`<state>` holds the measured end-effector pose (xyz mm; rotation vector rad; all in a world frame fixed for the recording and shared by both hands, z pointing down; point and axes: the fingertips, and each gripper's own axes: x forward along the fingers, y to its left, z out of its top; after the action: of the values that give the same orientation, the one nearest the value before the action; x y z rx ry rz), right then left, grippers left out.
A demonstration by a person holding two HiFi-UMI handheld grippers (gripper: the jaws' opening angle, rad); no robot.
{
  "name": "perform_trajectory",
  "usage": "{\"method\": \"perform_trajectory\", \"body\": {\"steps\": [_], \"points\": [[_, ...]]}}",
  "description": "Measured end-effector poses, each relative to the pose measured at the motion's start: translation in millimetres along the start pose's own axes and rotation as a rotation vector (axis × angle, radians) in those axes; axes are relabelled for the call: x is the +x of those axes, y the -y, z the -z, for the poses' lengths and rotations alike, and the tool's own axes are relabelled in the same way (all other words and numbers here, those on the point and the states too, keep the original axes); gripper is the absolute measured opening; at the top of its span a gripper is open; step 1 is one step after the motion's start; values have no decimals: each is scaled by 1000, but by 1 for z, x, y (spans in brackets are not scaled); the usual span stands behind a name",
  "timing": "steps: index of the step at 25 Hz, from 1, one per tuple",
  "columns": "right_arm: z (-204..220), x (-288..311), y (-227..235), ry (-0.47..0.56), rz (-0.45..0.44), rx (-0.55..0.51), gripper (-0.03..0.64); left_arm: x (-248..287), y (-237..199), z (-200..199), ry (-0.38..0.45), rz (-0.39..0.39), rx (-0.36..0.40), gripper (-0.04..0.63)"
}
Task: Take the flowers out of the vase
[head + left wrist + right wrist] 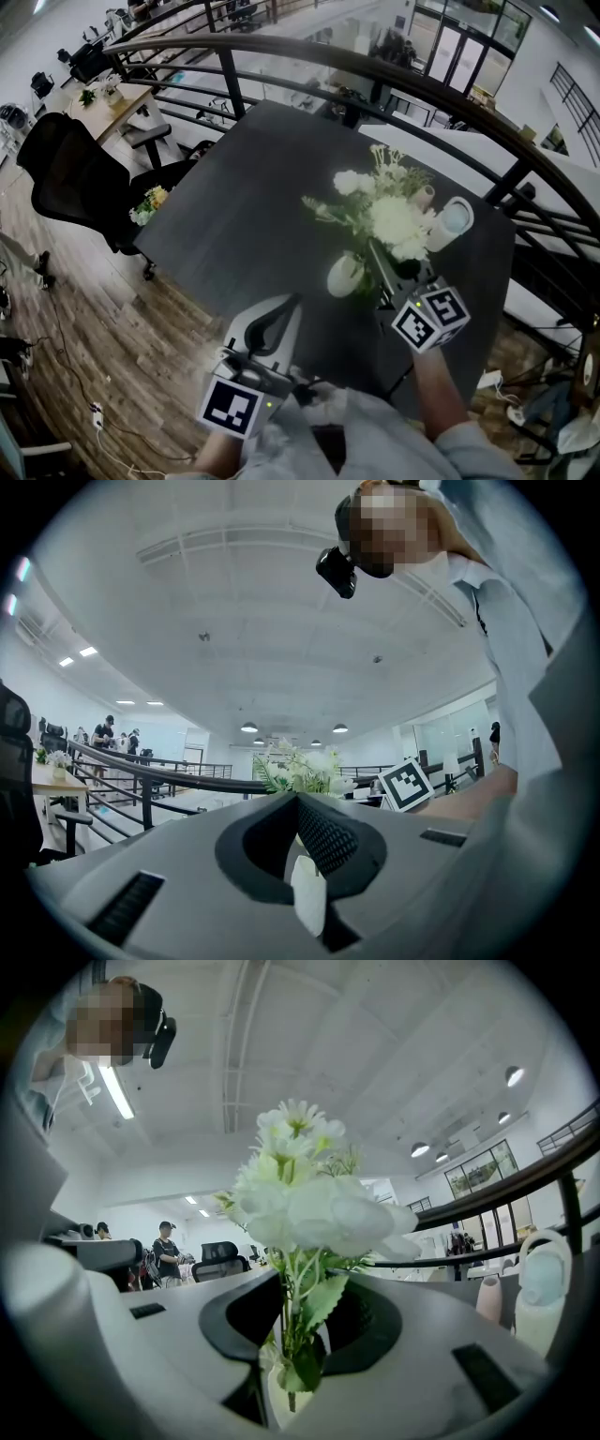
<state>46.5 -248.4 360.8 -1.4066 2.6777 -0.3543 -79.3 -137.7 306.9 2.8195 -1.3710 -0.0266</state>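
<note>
Nearest, at the lower left of the head view, the left gripper (292,304) hovers over the dark table (234,187) with its jaws pressed together on nothing. Right of centre, the right gripper (382,264) pinches the stems of the white flowers (394,220) just above the white vase (344,276), in which they stand. Beyond, toward the upper right, a pale bottle (453,221) sits beside the blooms, with the curved railing (281,49) behind.

Mid-frame in the head view, flowers (394,223) hide the vase (344,275) mouth and the right gripper (382,259) tips.
</note>
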Motion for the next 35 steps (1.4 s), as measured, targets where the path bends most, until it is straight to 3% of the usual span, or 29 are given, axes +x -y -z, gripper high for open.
{"method": "perform_trajectory", "body": {"steps": [5, 35], "points": [[-7, -2, -2, -3, -13, -54, 117, 4, 6, -2, 0, 14, 2, -2], [-80, -20, -10, 167, 20, -71, 117, 13, 12, -5, 13, 78, 16, -2]]}}
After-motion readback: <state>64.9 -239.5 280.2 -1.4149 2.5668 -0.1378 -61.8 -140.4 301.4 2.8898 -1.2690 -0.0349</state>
